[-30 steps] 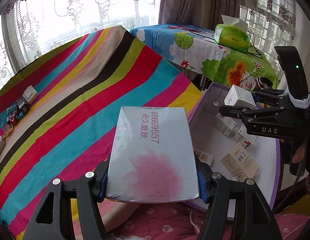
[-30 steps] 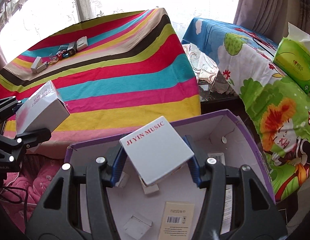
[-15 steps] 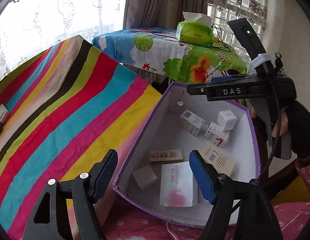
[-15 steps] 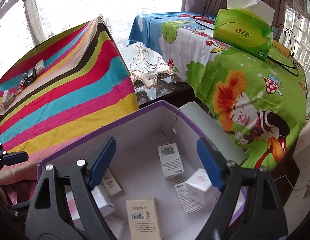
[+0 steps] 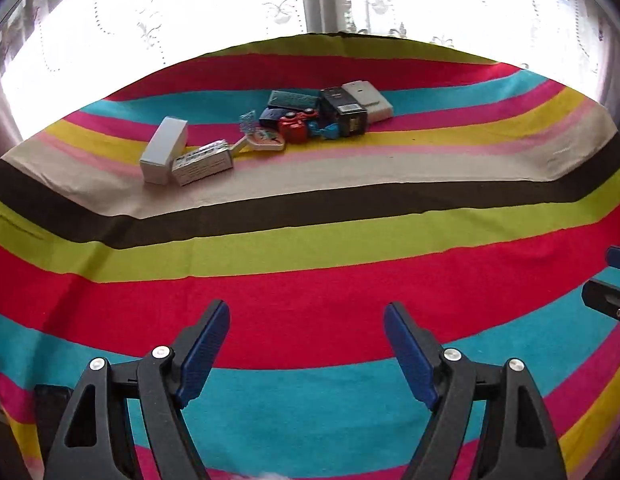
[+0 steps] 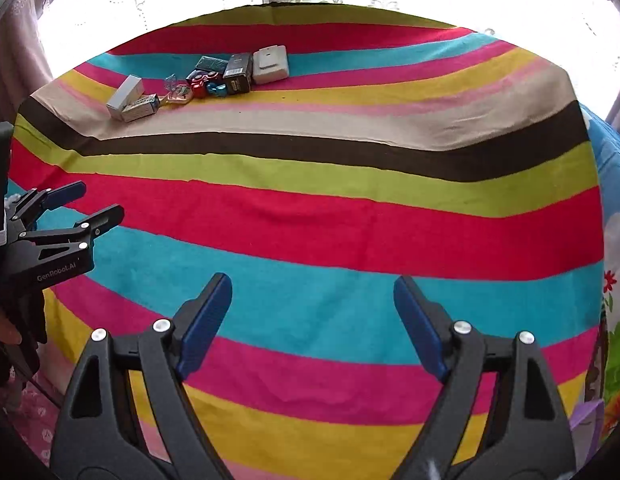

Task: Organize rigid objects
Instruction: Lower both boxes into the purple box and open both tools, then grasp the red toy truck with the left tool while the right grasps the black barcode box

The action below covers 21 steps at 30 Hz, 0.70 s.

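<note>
Here, both tools (image 5: pixel 307 322) (image 6: pixel 313 295) spread, empty, over striped fuzzy cloth (image 5: pixel 310 280), boxy clutter (image 5: pixel 269 132) beyond.

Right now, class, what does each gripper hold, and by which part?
Nothing: the left gripper and right gripper are both open and empty above the striped cloth.

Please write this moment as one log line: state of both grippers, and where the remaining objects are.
left gripper: open, empty | right gripper: open, empty | remaining objects: clustered at far side of striped cloth | contact: none

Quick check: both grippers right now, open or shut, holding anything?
Left gripper: open, holding nothing.
Right gripper: open, holding nothing.
</note>
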{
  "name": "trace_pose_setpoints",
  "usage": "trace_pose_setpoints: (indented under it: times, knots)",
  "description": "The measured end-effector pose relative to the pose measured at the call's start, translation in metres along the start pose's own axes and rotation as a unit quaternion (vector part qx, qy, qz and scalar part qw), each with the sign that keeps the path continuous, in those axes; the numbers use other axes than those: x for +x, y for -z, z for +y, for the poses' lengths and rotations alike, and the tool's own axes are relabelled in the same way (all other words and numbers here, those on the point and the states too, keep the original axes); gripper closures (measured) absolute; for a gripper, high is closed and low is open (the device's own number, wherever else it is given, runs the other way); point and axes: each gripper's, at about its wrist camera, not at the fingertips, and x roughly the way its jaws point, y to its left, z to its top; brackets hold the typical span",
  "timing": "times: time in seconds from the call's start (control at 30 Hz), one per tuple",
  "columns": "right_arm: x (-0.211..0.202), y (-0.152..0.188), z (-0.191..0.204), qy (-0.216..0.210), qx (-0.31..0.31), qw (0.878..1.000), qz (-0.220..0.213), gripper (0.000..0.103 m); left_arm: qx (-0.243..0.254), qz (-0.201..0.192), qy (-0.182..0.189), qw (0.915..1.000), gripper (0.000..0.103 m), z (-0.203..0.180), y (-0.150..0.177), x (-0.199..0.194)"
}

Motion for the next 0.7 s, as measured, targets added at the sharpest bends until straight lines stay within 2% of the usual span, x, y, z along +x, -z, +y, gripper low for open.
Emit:
trace_pose_setpoints:
  times: [0.13, 0.17, 0.23, 0.4, 0.5, 0.6, 0.63, 0.67, 0.7]
  knots:
    - [0.061, -0.062, 0.039, -0.046, -0.006, 0.999, 0.003, 0.018, -0.087, 0.023, -0.03, 0.9955, 0.023, 0.052, -0.002, 0.028]
    - [0.074, -0.077, 0.047, -0.052, -0.007, 0.999, -0.001, 0.018, -0.111, 0.032, -0.021, 0.9931, 0.021, 0.062, -0.002, 0.033]
    - [0.099, -0.107, 0.064, -0.057, -0.014, 0.998, -0.011, 0.018, -0.136, 0.022, -0.005, 0.9905, 0.016, 0.071, 0.003, 0.029]
    - [0.153, -0.182, 0.089, -0.052, -0.002, 0.998, -0.026, 0.018, -0.104, 0.041, -0.012, 0.9937, 0.001, 0.057, 0.001, 0.037]
    - [0.183, -0.219, 0.096, -0.045, 0.021, 0.998, -0.029, 0.018, -0.099, 0.043, -0.011, 0.9941, 0.0, 0.056, 0.002, 0.038]
    - [0.216, -0.242, 0.105, -0.007, 0.025, 1.0, -0.01, 0.018, -0.108, 0.037, -0.001, 0.9934, 0.0, 0.06, 0.003, 0.036]
    - [0.226, -0.245, 0.108, 0.002, 0.022, 1.0, -0.003, 0.021, -0.109, 0.037, 0.001, 0.9934, 0.0, 0.06, 0.003, 0.037]
    - [0.233, -0.247, 0.109, 0.012, 0.021, 1.0, -0.003, 0.029, -0.108, 0.038, 0.002, 0.9935, 0.0, 0.06, 0.003, 0.037]
    - [0.236, -0.247, 0.109, 0.025, 0.019, 1.0, -0.003, 0.043, -0.105, 0.039, 0.001, 0.9937, 0.0, 0.06, 0.003, 0.038]
